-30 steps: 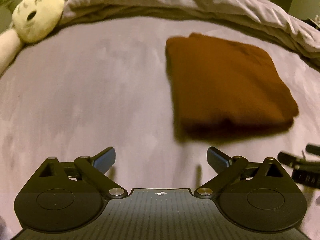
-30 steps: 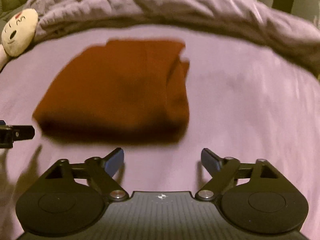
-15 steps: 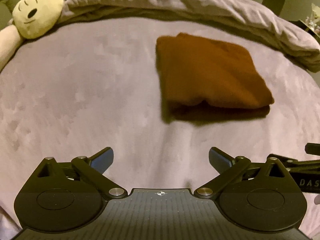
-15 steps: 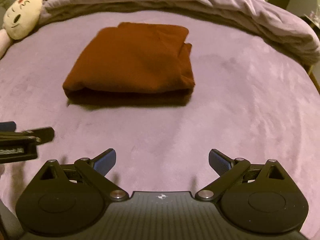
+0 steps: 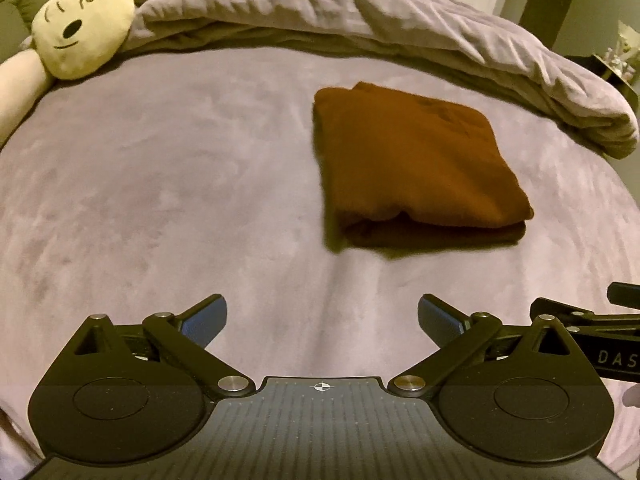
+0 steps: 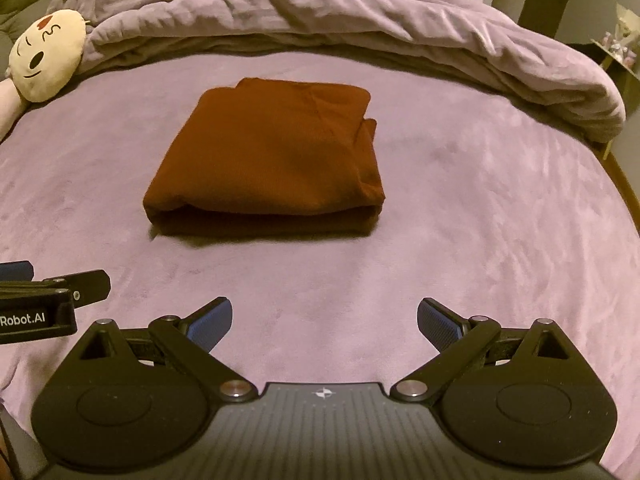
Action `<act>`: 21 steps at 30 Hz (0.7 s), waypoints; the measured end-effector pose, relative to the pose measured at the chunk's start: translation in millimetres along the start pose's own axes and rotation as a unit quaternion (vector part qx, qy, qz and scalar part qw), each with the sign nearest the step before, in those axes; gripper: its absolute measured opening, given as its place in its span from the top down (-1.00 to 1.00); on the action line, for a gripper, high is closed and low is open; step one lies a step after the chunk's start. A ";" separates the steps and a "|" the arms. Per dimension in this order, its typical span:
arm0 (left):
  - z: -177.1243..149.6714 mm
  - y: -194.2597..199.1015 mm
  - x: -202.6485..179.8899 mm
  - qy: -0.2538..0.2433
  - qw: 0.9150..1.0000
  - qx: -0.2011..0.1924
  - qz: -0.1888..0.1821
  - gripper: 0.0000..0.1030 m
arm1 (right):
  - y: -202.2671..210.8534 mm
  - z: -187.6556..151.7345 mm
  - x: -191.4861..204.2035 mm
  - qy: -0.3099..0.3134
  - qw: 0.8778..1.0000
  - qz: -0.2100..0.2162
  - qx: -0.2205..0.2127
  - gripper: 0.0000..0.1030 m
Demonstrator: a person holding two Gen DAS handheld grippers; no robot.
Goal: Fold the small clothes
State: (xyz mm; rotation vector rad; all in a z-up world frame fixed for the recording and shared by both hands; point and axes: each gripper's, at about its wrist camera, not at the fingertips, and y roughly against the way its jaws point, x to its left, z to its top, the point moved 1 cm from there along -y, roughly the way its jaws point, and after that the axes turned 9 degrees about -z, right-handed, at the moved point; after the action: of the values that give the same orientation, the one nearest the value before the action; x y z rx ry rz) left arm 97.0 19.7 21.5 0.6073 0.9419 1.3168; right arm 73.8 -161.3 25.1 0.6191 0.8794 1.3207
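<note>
The brown garment [image 5: 416,164] lies folded into a thick rectangle on the purple bedsheet [image 5: 160,200], right of centre in the left wrist view and left of centre in the right wrist view [image 6: 268,160]. Its near edge shows stacked layers with a dark shadow under them; what kind of garment it is cannot be told from the folded block. Nothing touches it.

The left gripper [image 5: 322,320] sits at the bottom of its own view with its jaws wide apart and only bare sheet between the blue pads [image 5: 204,322]. The right gripper [image 6: 324,322] stands the same way in its view, jaws spread wide and empty, blue pads [image 6: 438,326] over bare sheet. Both are well short of the garment. Each gripper's body is cut off by the lower frame edge, and no hand is clearly visible.

A part of the right gripper pokes in at the right edge of the left view, cut off, with partial lettering. Likewise a part of the left gripper enters the left edge of the right view, with a label cut off at its start.

A rumpled purple duvet [image 6: 360,20] runs across the top. A cream plush toy [image 5: 82,32] lies at the upper left, its body cut off by the frame. Small things at the far upper right are too blurred to identify.
</note>
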 end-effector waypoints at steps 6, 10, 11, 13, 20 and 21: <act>0.0 4.5 -2.4 -0.004 1.000 -0.003 -0.005 -1.00 | 3.4 1.2 -1.7 -0.007 1.000 0.000 -0.005 -0.92; 0.1 5.0 -3.4 -0.004 1.000 -0.005 -0.006 -1.00 | 4.6 1.9 -1.7 -0.009 1.000 0.001 -0.009 -0.92; 0.2 4.9 -3.3 -0.004 1.000 -0.004 -0.006 -1.00 | 5.4 1.8 -1.5 -0.009 1.000 0.000 -0.010 -0.92; 0.2 4.8 -3.2 -0.004 1.000 -0.004 -0.006 -1.00 | 6.4 2.1 -1.4 -0.009 1.000 -0.001 -0.013 -0.92; 1.2 6.1 -4.5 -0.002 1.000 -0.003 -0.004 -1.00 | 11.6 3.8 -2.0 -0.008 1.000 -0.001 -0.024 -0.92; 1.5 6.3 -4.7 -0.002 1.000 -0.004 -0.004 -1.00 | 12.3 4.1 -2.5 -0.008 1.000 -0.001 -0.026 -0.92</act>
State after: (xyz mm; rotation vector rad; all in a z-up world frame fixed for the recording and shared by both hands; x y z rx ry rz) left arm 95.0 16.5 28.5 0.6002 0.9348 1.3104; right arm 70.4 -161.2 37.9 0.5878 0.8306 1.3301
